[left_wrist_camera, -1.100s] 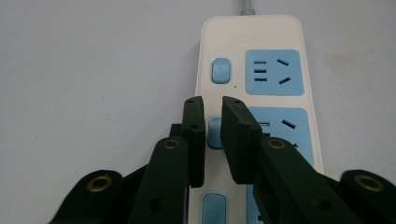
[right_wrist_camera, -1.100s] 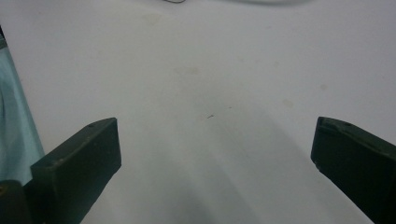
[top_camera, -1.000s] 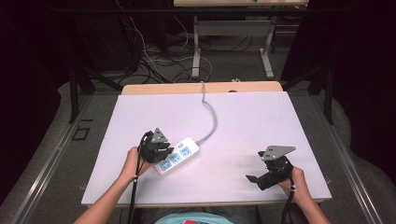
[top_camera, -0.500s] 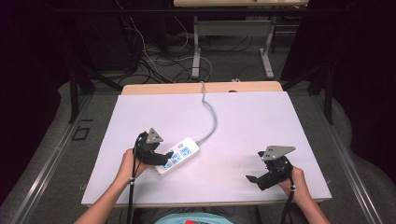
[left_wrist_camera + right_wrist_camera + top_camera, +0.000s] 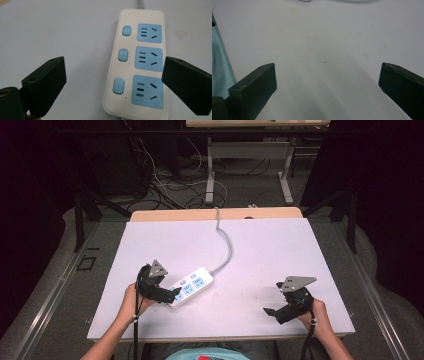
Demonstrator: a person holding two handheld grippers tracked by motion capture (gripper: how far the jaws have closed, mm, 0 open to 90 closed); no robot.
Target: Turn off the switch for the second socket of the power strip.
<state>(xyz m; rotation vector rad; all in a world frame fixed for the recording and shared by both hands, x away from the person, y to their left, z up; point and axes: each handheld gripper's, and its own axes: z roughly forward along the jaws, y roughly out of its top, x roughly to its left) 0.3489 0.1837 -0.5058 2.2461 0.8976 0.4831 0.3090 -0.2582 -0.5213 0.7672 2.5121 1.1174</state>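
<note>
Left gripper view: left tool (image 5: 112, 82) w/ jaws wide apart, straddling the near end of the power strip (image 5: 139, 62), prob. lined up to grab it across its width. Strip lies flat on the table (image 5: 280, 255), near-left of centre. Right tool (image 5: 268, 312) also spread, idle near right edge. No containers.

Left gripper (image 5: 172, 295) now drawn back toward the near bench edge and lower on the power strip (image 5: 192, 285), where a second ago sat farther up over the strip's near end. Jaws spread wide, straddling the strip's nearest socket in the left gripper view (image 5: 112, 82), one jaw on bare bench, the other at the strip's far side. More of the strip's white top uncovered than before.
</note>
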